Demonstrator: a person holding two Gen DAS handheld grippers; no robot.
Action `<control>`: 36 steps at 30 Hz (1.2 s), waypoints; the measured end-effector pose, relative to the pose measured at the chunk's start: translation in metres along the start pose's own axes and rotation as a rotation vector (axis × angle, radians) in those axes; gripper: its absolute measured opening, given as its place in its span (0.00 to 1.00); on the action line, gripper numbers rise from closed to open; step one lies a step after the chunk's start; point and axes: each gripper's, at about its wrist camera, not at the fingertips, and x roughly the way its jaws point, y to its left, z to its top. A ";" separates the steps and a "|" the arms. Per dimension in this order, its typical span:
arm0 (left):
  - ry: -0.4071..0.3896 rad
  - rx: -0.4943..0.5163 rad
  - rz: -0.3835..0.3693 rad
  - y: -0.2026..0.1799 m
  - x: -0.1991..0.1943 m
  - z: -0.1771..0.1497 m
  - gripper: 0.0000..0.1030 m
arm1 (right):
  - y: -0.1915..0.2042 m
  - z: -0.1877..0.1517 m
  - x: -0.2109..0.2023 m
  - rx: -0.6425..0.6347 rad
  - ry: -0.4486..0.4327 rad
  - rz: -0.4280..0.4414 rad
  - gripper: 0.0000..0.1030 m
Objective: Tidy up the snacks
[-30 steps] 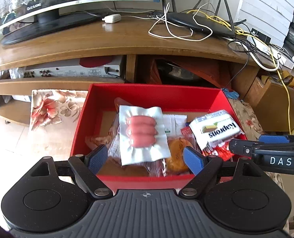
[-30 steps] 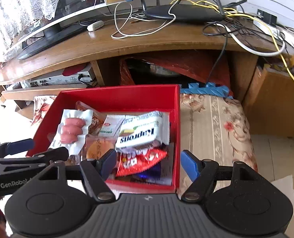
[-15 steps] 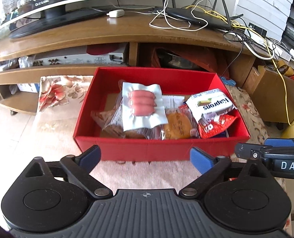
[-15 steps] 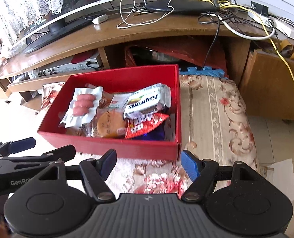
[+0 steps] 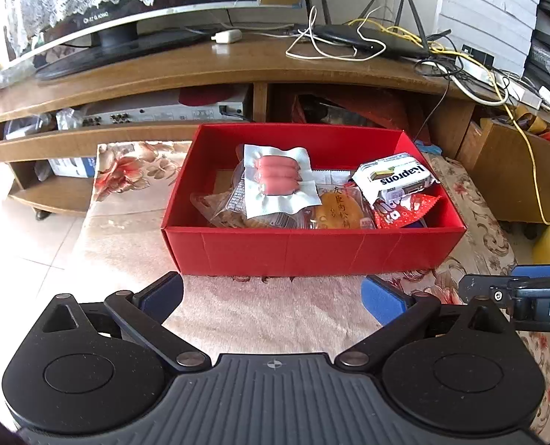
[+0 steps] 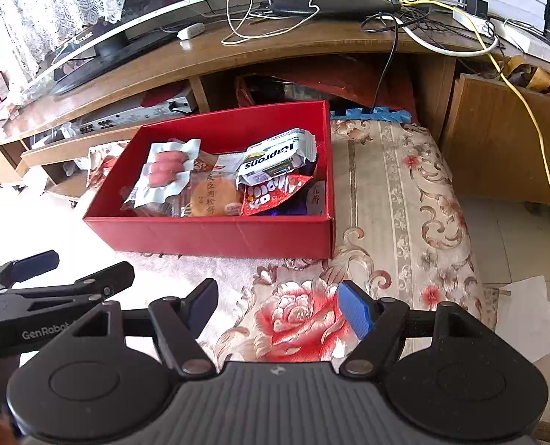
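A red box (image 5: 312,248) (image 6: 215,237) sits on a floral rug and holds several snacks: a sausage pack (image 5: 276,176) (image 6: 165,167), a white Kaprons packet (image 5: 395,180) (image 6: 275,159), a round cake in clear wrap (image 5: 339,213) (image 6: 211,196) and a red packet (image 5: 401,215) (image 6: 271,194). My left gripper (image 5: 271,296) is open and empty, in front of the box. My right gripper (image 6: 278,306) is open and empty over the rug, in front of the box's right corner.
A wooden TV stand (image 5: 237,70) with a monitor (image 5: 145,7), router and tangled cables (image 6: 349,0) stands behind the box. A cardboard box (image 6: 497,141) is at the right. White paper (image 6: 527,315) lies on the tiled floor. The floral rug (image 6: 404,200) extends right.
Both grippers have pulled back and away from the box, which now looks smaller and farther. The snacks inside have not moved.
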 end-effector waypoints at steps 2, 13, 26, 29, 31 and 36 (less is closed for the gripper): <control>-0.004 -0.007 0.001 0.001 -0.004 -0.002 1.00 | 0.000 -0.004 -0.004 0.002 -0.001 0.005 0.67; -0.027 -0.005 -0.027 0.003 -0.020 -0.014 1.00 | 0.000 -0.021 -0.018 0.010 -0.006 0.018 0.67; -0.006 0.077 0.068 -0.013 -0.025 -0.029 1.00 | 0.003 -0.035 -0.022 0.003 0.007 0.013 0.67; -0.010 0.075 0.064 -0.015 -0.027 -0.031 1.00 | 0.004 -0.037 -0.024 0.001 0.008 0.013 0.67; 0.001 0.063 0.047 -0.014 -0.027 -0.031 1.00 | 0.004 -0.039 -0.024 0.000 0.010 0.010 0.67; -0.006 0.079 0.075 -0.017 -0.029 -0.032 1.00 | 0.004 -0.041 -0.024 0.000 0.017 0.000 0.67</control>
